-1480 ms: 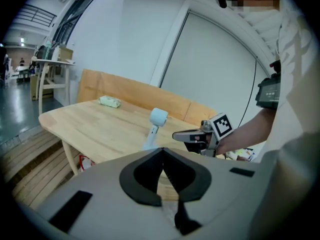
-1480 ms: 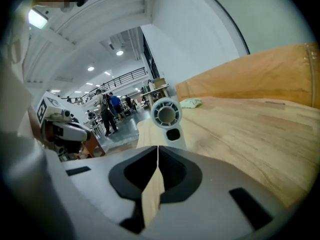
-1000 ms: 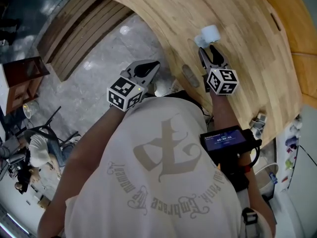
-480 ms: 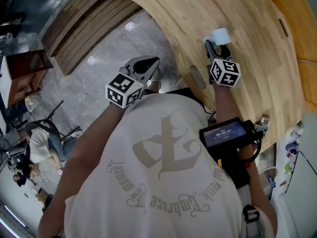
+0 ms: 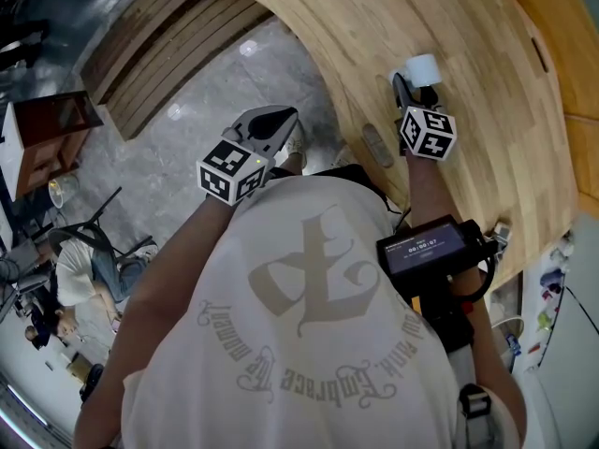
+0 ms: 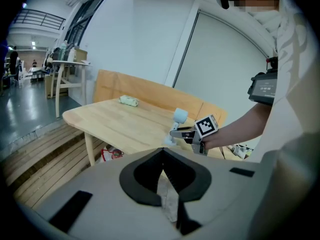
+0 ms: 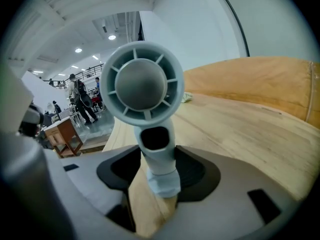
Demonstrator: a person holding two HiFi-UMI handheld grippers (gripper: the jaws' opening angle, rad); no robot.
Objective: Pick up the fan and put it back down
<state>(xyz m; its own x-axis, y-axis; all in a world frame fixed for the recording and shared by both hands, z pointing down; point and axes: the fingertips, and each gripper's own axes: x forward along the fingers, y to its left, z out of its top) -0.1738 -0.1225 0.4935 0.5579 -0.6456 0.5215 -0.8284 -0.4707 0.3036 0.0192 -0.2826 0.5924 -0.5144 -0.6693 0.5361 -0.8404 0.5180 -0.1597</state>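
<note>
A wooden table (image 5: 496, 110) bears a pale bundle (image 6: 129, 101) (far end), with slatted boards (image 5: 159, 54) on the grey floor (image 5: 173, 152) beside it.

The back of the person's white T-shirt (image 5: 281, 344) carries a large grey gothic-letter emblem above a curved line of gothic print; "Embrace the" can be read there, the rest not surely. The lit screen of the black device (image 5: 426, 248) on the right forearm shows what looks like "00:00:07". The square-marker cubes at left (image 5: 229, 171) and right (image 5: 428, 132) bear black-and-white patterns, no letters.
</note>
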